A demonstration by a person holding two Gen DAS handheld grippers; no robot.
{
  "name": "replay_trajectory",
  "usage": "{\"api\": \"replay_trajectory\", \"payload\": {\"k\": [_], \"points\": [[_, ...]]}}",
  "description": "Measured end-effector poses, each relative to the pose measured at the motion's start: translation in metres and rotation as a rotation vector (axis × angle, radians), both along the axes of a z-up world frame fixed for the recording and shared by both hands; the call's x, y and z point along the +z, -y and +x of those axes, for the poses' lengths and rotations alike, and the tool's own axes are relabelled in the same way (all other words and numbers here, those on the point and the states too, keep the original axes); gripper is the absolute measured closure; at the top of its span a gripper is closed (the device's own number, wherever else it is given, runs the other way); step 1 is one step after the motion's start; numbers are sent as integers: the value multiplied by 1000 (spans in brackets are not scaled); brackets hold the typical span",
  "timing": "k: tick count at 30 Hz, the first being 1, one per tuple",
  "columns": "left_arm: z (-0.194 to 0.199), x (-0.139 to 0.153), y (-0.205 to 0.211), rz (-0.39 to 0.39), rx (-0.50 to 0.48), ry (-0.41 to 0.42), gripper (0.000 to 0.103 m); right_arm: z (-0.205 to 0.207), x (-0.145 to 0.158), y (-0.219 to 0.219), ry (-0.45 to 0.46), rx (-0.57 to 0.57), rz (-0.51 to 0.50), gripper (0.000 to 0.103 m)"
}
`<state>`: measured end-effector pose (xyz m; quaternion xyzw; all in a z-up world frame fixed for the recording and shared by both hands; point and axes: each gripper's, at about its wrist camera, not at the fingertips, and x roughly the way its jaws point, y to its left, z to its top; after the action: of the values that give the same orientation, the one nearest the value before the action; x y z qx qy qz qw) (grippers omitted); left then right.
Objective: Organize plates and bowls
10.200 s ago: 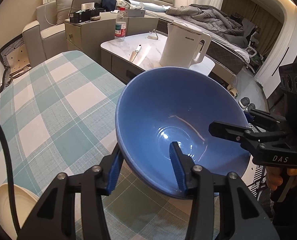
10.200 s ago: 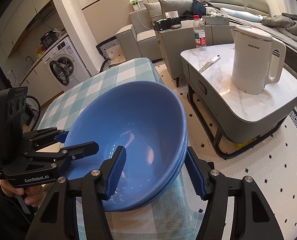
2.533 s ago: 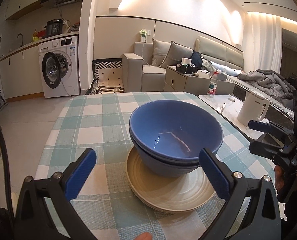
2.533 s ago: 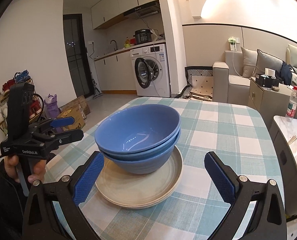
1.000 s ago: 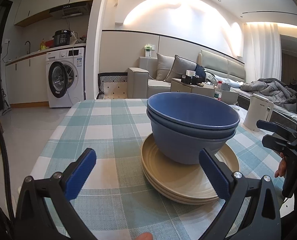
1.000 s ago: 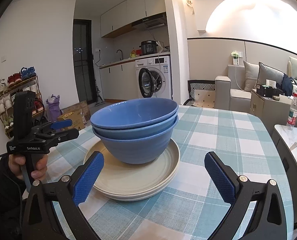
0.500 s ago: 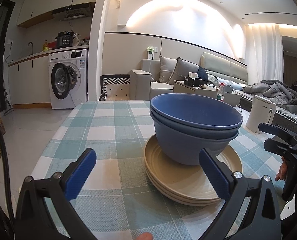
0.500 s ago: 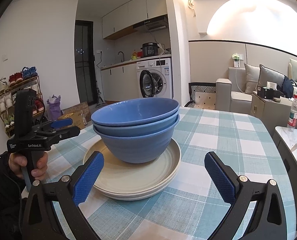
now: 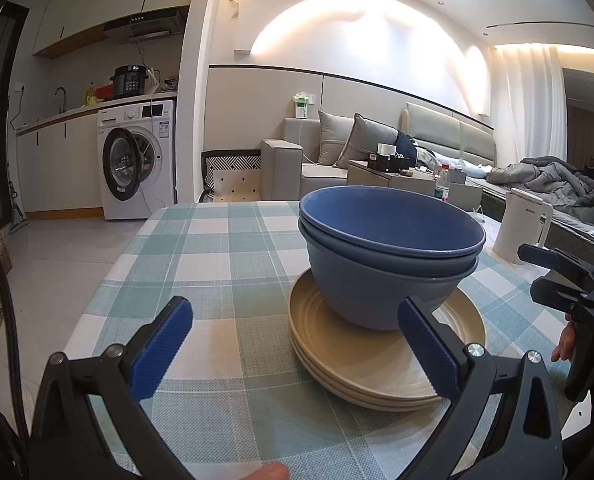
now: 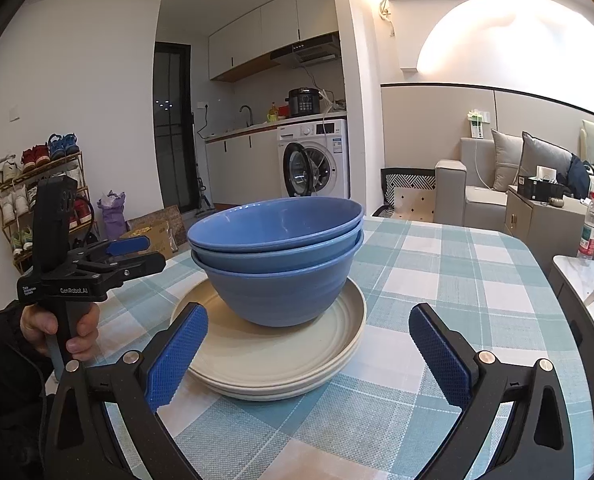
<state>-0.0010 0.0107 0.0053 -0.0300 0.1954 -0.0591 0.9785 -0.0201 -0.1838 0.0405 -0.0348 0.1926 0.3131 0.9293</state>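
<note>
Two blue bowls [image 9: 389,256] [image 10: 277,264] sit nested, one inside the other, on a stack of beige plates [image 9: 361,364] [image 10: 273,360] on the checked tablecloth. My left gripper [image 9: 297,352] stands open just short of the stack, holding nothing; it also shows at the left of the right wrist view as the left gripper [image 10: 133,254]. My right gripper [image 10: 309,356] is open and empty too, a little back from the plates' near rim; in the left wrist view the right gripper [image 9: 553,272] appears at the right edge.
The table [image 9: 217,264] with its teal-and-white cloth ends close in front of both grippers. A white kettle [image 9: 521,224] stands on a low side table to the right, by a water bottle [image 10: 591,226]. A washing machine [image 9: 137,160], a sofa and a shoe rack [image 10: 37,184] lie beyond.
Both grippers have dropped lower and eased back slightly, so the bowls and plates now show more from the side. The stack has not moved; both grippers stayed open.
</note>
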Motion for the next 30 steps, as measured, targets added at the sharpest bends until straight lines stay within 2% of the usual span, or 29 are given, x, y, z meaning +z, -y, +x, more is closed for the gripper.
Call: {"api": "replay_trajectory", "payload": {"k": [10, 30], "points": [[0, -1, -1, -9, 4, -4, 0, 0, 0, 2, 2, 5, 17, 0], [-5, 1, 10, 32, -37, 20, 0, -2, 1, 3, 4, 6, 12, 0]]}}
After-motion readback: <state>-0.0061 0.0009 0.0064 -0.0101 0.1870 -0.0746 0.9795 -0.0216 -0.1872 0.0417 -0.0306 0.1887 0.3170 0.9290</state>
